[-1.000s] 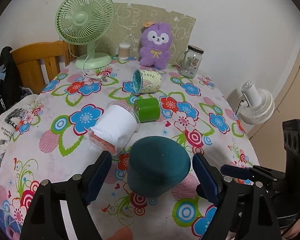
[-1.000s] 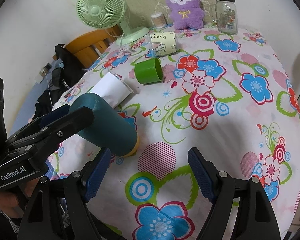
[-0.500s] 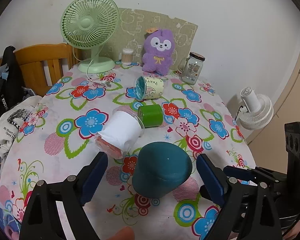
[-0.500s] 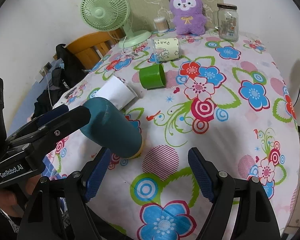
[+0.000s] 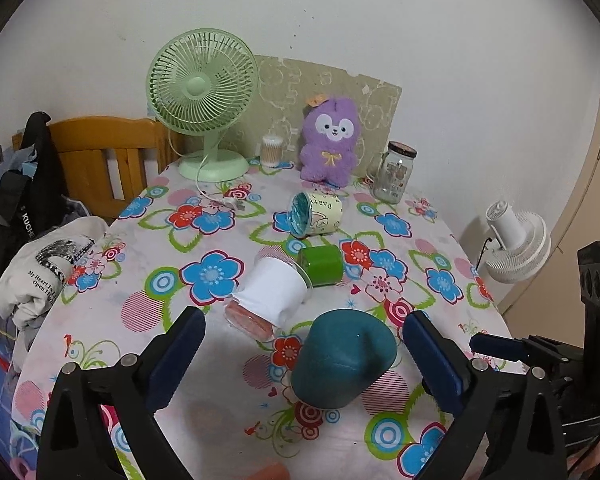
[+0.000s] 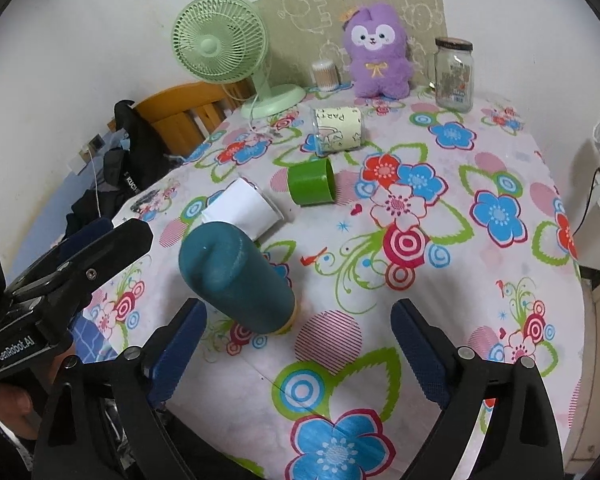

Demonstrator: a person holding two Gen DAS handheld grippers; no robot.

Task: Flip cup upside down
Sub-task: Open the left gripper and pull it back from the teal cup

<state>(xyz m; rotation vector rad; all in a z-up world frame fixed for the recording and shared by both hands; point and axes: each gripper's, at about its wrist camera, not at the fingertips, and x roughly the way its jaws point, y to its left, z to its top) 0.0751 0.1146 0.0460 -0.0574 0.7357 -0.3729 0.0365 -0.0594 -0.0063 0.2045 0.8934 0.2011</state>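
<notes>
Centrally, the teal cup stands mouth-down on the floral tabletop, between the spread left tongs, untouched. Right tongs, likewise spread, hang nearby. White cup lies beside it.

— What did the teal cup look like?
— Matt, smooth plastic; the green cup was glossier.
— And the surface?
— It was under printed floral cloth, with a clear glass jar, a fuzzy plush toy and a varnished wooden chair.
</notes>
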